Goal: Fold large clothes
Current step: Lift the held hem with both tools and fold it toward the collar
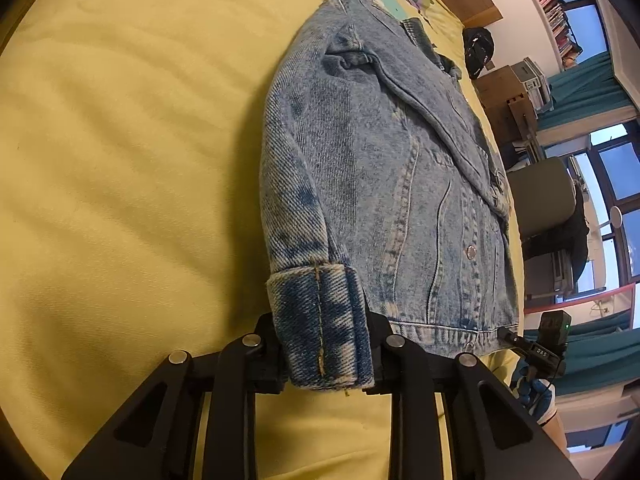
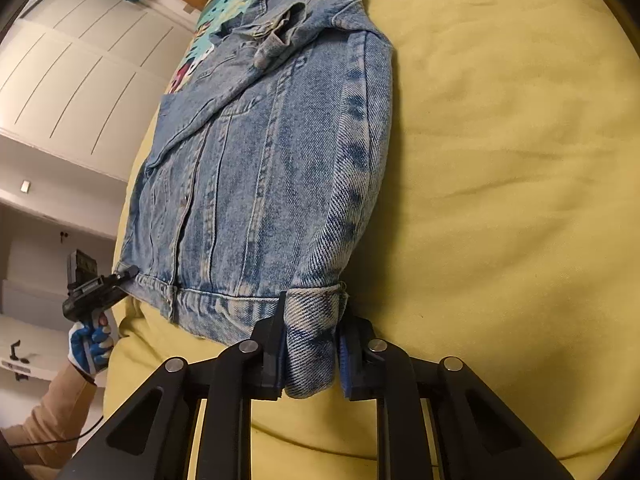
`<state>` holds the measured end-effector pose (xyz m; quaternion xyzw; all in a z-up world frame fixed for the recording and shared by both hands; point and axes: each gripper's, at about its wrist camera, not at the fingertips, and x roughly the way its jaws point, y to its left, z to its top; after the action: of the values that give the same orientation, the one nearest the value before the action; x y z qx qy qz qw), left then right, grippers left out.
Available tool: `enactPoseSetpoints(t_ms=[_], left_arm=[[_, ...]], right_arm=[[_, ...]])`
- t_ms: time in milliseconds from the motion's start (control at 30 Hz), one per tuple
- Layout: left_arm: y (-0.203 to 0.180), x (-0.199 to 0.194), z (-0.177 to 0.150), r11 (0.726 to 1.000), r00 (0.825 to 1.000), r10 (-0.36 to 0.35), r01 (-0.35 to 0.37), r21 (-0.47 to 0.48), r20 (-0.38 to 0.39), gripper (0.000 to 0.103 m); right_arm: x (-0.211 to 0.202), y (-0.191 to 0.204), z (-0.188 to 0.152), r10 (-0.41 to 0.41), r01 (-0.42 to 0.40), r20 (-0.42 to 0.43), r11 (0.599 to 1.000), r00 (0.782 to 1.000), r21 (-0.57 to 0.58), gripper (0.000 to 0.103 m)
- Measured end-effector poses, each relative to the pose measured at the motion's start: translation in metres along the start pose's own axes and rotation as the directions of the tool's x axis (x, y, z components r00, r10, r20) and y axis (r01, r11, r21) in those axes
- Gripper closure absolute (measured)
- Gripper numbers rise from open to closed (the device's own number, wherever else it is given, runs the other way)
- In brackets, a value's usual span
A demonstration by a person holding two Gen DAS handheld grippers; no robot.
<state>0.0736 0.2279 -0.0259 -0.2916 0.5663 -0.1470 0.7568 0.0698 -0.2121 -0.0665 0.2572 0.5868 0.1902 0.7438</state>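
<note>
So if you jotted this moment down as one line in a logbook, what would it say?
denim jacket: flat on yellow bedcover | left gripper: jaws clamped on cuff | right gripper: jaws clamped on other cuff | stage: fold not yet lifted

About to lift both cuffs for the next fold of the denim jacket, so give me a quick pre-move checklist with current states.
1. Left gripper shut on the left cuff: ok.
2. Right gripper shut on the right cuff: ok.
3. Denim jacket lying flat on the yellow bedspread, front up: ok.
4. Both sleeves straight alongside the body: ok.
5. Collar smooth: not ok, bunched.
6. Only the cuff in each gripper, no bedspread caught: cannot tell.
</note>
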Motion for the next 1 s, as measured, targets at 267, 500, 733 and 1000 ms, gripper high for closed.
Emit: enactPoseSetpoints(t_ms=[267, 500, 733, 1000], left_arm=[[-0.002, -0.004, 0.003, 1.0, 1.0, -0.015, 0.015, 0.0, 0.015, 0.083], [-0.003, -0.009, 0.005, 1.0, 0.999, -0.023, 0.023, 0.003, 0.029, 0.084], [-0.013, -0.017, 0.012, 0.999, 0.997, -0.043, 0.042, 0.02, 0.058, 0.086], [-0.039, -0.028, 0.03, 0.993, 0.988, -0.108, 0.103, 0.05, 0.109, 0.087]], right_arm=[[-0.002, 0.006, 0.001, 0.001, -0.001, 0.026, 1.0, 1.0, -0.013, 0.088], [-0.004, 0.006, 0.001, 0.012, -0.012, 0.039, 1.0, 0.999, -0.011, 0.089], [-0.013, 0.009, 0.005, 0.032, -0.031, 0.059, 0.999, 0.998, -0.019, 0.09], [-0.028, 0.016, 0.02, 0.092, -0.091, 0.104, 0.996, 0.99, -0.016, 0.09]])
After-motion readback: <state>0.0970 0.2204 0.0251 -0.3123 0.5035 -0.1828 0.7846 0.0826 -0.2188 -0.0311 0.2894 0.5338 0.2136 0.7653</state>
